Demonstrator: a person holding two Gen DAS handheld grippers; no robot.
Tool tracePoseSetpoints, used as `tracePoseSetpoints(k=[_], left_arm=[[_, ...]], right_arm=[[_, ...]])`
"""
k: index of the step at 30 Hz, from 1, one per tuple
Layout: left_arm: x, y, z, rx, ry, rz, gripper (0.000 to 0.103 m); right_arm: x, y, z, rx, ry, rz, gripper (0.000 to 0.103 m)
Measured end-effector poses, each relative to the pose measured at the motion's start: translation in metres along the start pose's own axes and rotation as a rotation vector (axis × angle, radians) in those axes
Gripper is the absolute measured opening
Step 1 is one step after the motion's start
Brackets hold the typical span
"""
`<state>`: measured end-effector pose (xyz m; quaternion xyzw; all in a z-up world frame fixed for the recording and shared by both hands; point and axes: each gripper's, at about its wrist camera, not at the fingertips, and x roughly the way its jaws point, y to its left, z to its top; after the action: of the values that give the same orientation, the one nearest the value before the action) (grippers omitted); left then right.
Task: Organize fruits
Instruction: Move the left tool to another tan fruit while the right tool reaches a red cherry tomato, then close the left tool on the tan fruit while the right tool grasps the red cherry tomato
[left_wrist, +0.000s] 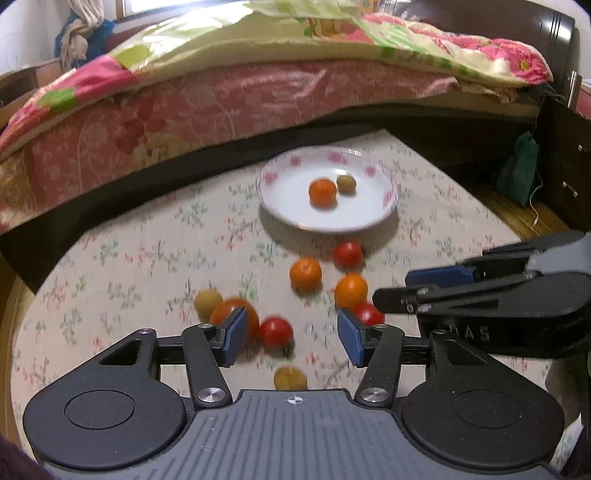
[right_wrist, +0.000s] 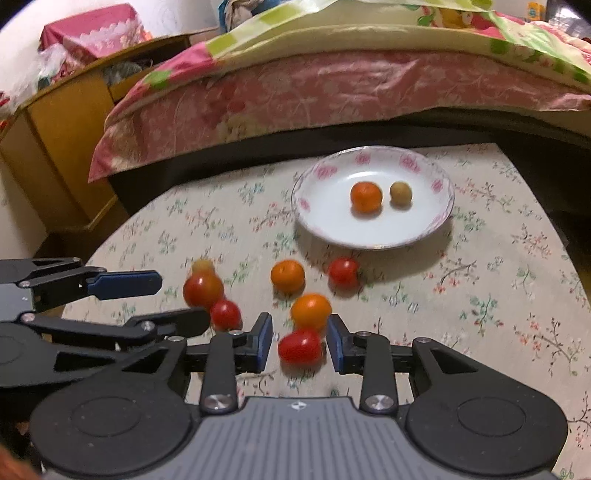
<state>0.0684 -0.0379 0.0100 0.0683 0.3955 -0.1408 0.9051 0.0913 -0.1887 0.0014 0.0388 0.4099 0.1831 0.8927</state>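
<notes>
Left wrist view: the left gripper (left_wrist: 291, 334) has its jaws apart and empty, with a red tomato (left_wrist: 276, 331) lying between them toward the left pad, on the cloth (left_wrist: 122, 266) well short of the plate (left_wrist: 384, 206). Right wrist view: the right gripper (right_wrist: 300, 341) also stands apart, unclamped, and brackets a second tomato (right_wrist: 300, 347) nearly centred between its pads. This is judged the readier grasp; the fruit is round, so no axis alignment is needed.
</notes>
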Motion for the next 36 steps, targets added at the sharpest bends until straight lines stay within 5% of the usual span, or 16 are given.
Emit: tracePoseSetpoints(k=[18,36], left_arm=[[0.027,0.000,-0.032,0.032,0.119,-0.010,0.065],[0.051,-0.007,-0.033,0.045,0.146,0.006,0.048]], right_arm=[[0.031,0.003,-0.011,-0.056,0.086,0.007,0.034],[0.034,-0.004,-0.006,-0.034,0.083,0.015,0.035]])
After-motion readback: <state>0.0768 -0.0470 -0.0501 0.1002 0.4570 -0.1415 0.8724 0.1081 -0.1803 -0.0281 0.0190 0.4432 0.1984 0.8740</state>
